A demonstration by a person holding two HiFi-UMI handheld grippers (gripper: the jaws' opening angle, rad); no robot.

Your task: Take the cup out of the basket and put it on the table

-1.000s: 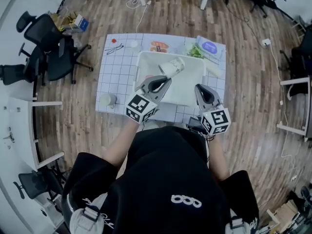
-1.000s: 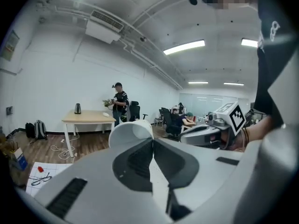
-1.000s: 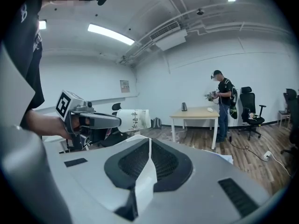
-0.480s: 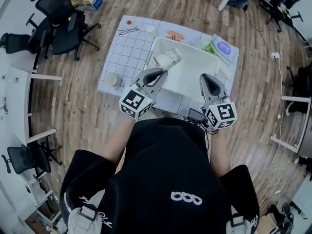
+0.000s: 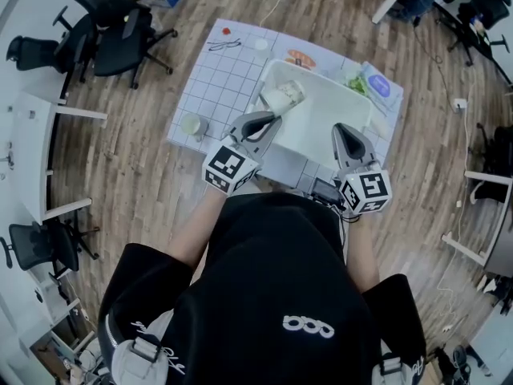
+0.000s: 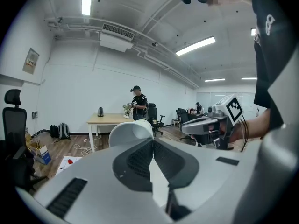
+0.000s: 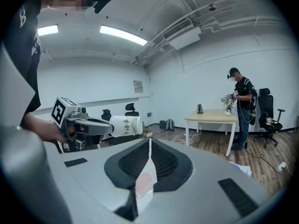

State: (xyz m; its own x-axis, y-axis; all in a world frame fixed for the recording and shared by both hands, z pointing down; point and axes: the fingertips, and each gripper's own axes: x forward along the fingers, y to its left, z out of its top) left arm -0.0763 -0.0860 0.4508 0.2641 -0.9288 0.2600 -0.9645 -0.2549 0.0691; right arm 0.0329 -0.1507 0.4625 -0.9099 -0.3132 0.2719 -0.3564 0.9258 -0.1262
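Note:
A white paper cup (image 5: 282, 97) with dark print lies on its side over the far left corner of the white basket (image 5: 329, 119). My left gripper (image 5: 271, 119) is shut on its rim. In the left gripper view the cup (image 6: 126, 132) shows its open mouth just past the closed tips (image 6: 152, 140). Seen from the right gripper view, the cup (image 7: 125, 125) sticks out level from the left gripper (image 7: 100, 126). My right gripper (image 5: 346, 127) is shut and empty over the basket's near right side, with its tips (image 7: 149, 140) together.
The basket stands on a table with a white grid mat (image 5: 216, 87). A small pale cup (image 5: 192, 124) sits at the mat's left edge, glasses (image 5: 223, 45) and food packs (image 5: 300, 57) at the far side. Office chairs (image 5: 120, 30) stand to the left.
The left gripper has carried the cup from the middle of the basket's far side toward its left corner. The right gripper has shifted a little, still shut.

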